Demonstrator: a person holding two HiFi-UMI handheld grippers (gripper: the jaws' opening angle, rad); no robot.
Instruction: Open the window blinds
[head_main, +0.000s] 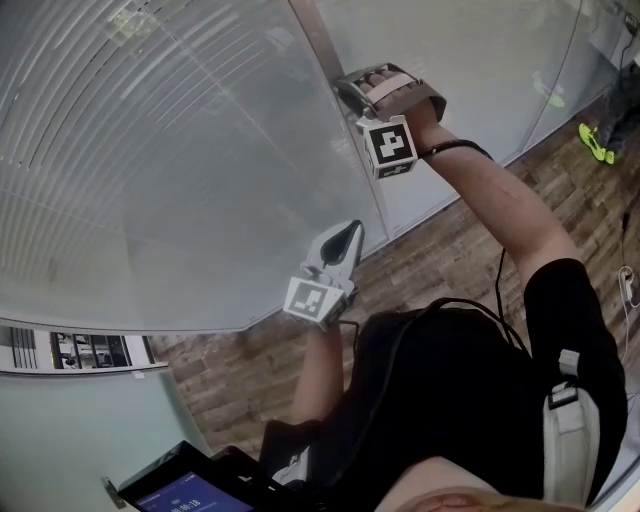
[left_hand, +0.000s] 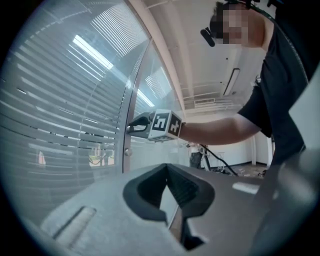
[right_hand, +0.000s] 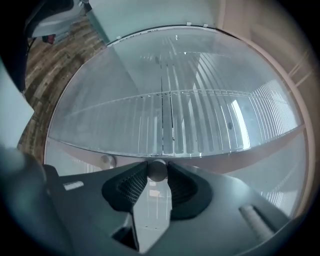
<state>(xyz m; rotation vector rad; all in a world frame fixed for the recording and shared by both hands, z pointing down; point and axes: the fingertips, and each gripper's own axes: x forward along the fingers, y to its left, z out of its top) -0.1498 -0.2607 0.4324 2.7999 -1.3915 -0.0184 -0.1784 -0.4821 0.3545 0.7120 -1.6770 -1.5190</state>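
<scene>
1. One small round knob (right_hand: 156, 170) sits on the metal post (head_main: 325, 45), just right of the blinds (head_main: 150, 150) behind the glass.
2. Right gripper (head_main: 348, 88): jaws half apart, clamped on that knob.
3. Left gripper (head_main: 350, 232): jaws together, empty, nearer, beside the post.

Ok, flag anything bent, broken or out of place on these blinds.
Nothing stands out. The blinds show even slats, none bent or hanging loose as far as these views show, and the glass has no visible crack. The right gripper is closed squarely on the knob; the left gripper is empty.
</scene>
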